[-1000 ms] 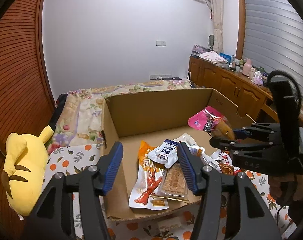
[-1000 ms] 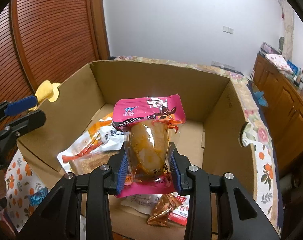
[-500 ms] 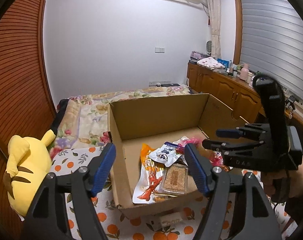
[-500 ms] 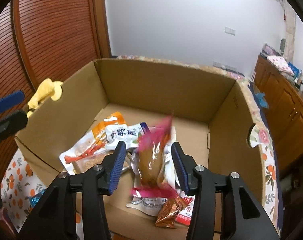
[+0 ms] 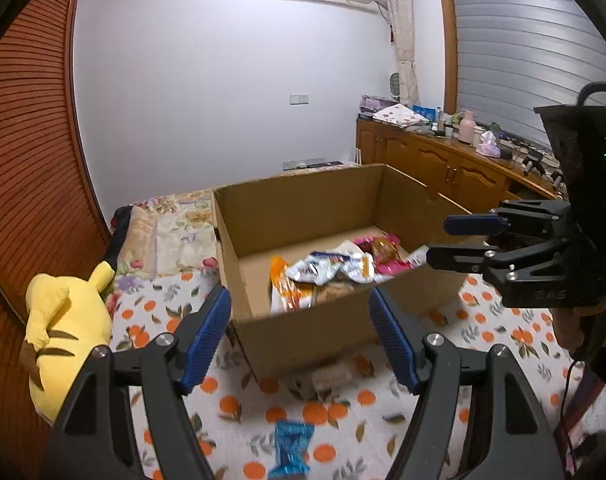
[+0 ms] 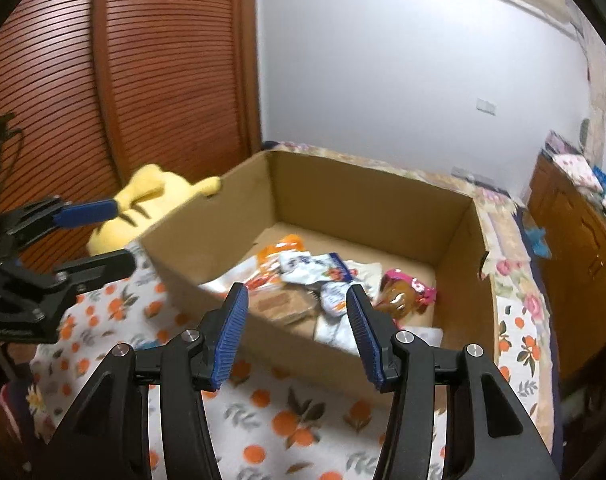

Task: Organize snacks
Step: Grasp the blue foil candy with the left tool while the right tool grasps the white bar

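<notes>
One cardboard box (image 6: 355,204) of snack packets (count unclear), one blue-wrapped snack (image 5: 291,446) outside; left gripper (image 5: 299,312) and right gripper (image 6: 295,312) both agape, empty.

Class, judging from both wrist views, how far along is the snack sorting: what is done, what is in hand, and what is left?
Done: several packets, including the pink snack packet, lie in the cardboard box. In hand: nothing; the right hand-held gripper, whose jaws have just been opening, and the left hand-held gripper are both open and empty. Left: a blue wrapped snack lies on the orange-print cloth outside the box.
</notes>
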